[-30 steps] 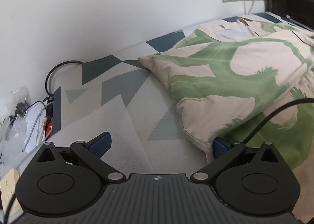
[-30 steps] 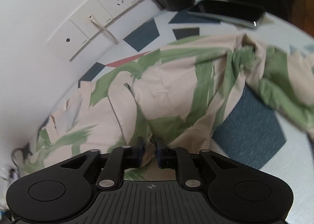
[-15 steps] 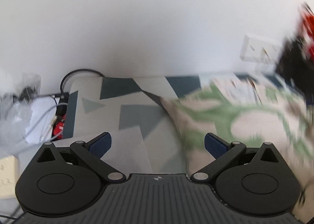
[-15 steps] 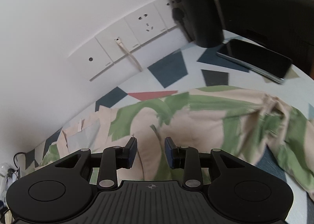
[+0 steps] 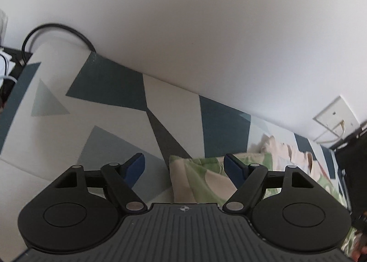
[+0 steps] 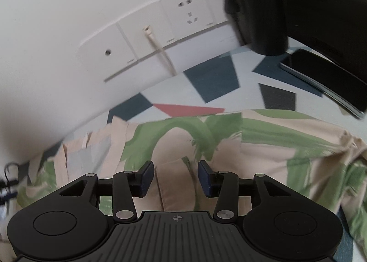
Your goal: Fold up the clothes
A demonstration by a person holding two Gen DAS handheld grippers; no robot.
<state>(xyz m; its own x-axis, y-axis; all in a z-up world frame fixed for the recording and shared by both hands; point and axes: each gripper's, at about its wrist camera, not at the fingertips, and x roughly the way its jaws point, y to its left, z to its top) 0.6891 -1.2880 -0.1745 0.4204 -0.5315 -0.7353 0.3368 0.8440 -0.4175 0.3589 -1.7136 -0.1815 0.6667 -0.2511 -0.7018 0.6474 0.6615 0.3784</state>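
The cream, green-leaf-printed cotton shirt (image 6: 206, 145) lies spread flat on the geometric blue-and-white patterned table cover (image 5: 110, 110) by the white wall, likely so its edges can be taken up for a fold. The left gripper (image 5: 184, 167) is closing with a shirt corner at about 5 o'clock between its jaws — no pad visibly pressing. The right gripper (image 6: 175, 178) is opening over a cream fold, not pinching it — the shirt fills its view from 9 to 3 o'clock.
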